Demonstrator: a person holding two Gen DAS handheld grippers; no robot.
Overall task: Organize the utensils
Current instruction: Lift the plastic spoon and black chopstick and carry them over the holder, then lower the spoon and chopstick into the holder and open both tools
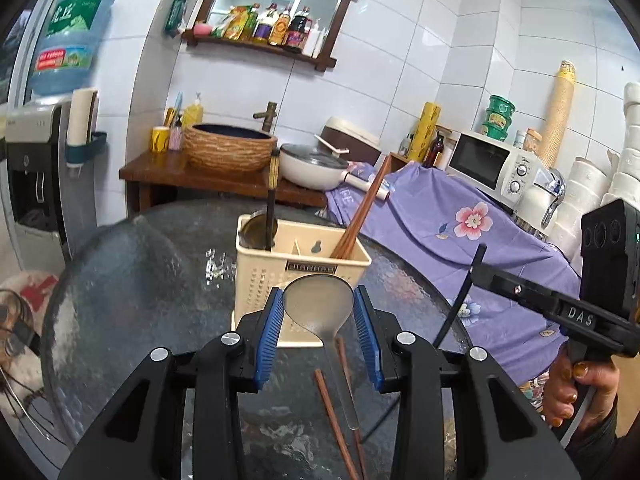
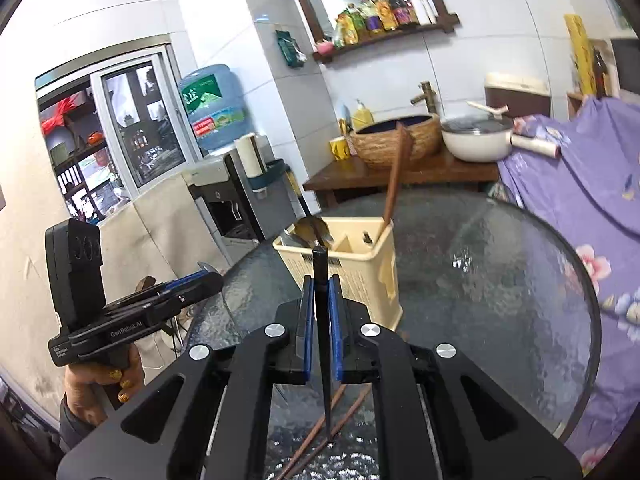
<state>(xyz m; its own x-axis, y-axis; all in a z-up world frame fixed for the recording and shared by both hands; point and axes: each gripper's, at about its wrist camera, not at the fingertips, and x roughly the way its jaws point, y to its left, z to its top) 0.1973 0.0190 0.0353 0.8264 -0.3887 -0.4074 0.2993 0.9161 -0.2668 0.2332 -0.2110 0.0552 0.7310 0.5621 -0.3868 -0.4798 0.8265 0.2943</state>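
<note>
My left gripper (image 1: 318,312) is shut on the bowl of a metal spoon (image 1: 320,306), held above the table just in front of the cream utensil holder (image 1: 300,276). The holder holds a ladle (image 1: 268,216) on the left and brown chopsticks (image 1: 362,216) on the right. My right gripper (image 2: 319,304) is shut on a black chopstick (image 2: 322,320), held upright near the holder (image 2: 352,268). Two brown chopsticks (image 1: 334,424) lie on the glass table below; they also show in the right wrist view (image 2: 320,432).
The round glass table (image 2: 500,280) carries the holder. A purple floral cloth (image 1: 460,232) covers the counter to the right, with a microwave (image 1: 492,164). A wooden stand with a basin (image 1: 230,148) and a pan (image 1: 314,166) is behind. A water dispenser (image 1: 36,168) stands at left.
</note>
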